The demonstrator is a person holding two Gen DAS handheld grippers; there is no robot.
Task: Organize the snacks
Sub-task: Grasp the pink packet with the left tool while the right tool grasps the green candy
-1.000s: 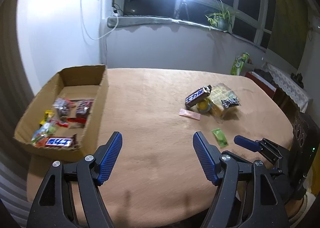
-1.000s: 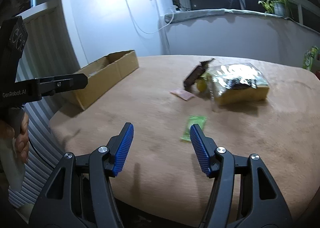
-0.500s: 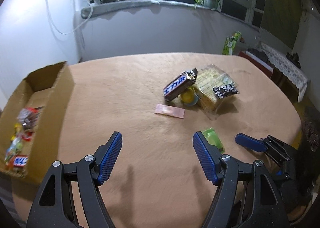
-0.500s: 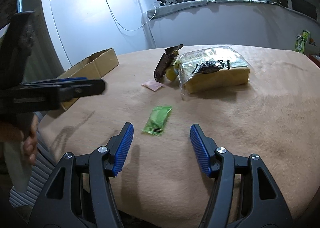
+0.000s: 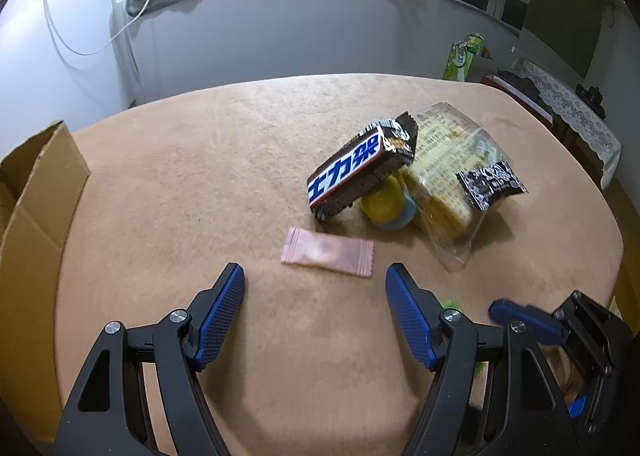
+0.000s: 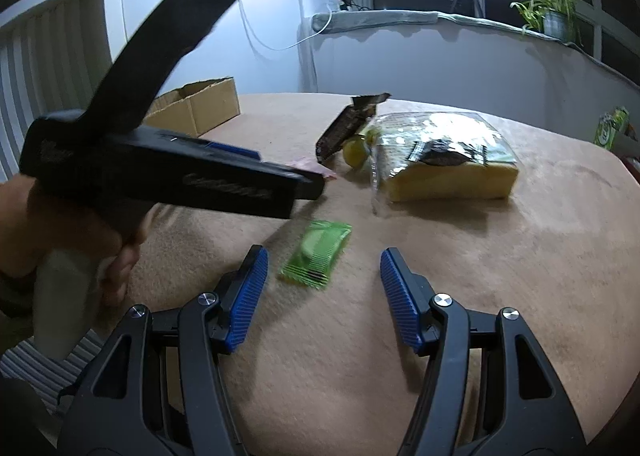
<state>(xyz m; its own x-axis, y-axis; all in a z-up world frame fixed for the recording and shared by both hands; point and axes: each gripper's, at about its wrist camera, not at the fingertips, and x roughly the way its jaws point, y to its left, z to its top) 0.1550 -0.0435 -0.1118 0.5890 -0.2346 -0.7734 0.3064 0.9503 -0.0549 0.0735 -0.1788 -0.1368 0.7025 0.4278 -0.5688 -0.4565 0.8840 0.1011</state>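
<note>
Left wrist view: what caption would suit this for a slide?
Open left gripper hovers before a pink sachet; chocolate bar and cake packet lie beyond.

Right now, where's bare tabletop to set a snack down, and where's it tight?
Free: the wide stretch between the cardboard box and the chocolate bar, and the table's far side toward the wall. Crowded: chocolate bar, yellow cake pack, pink wrapper, green wrapper.
</note>
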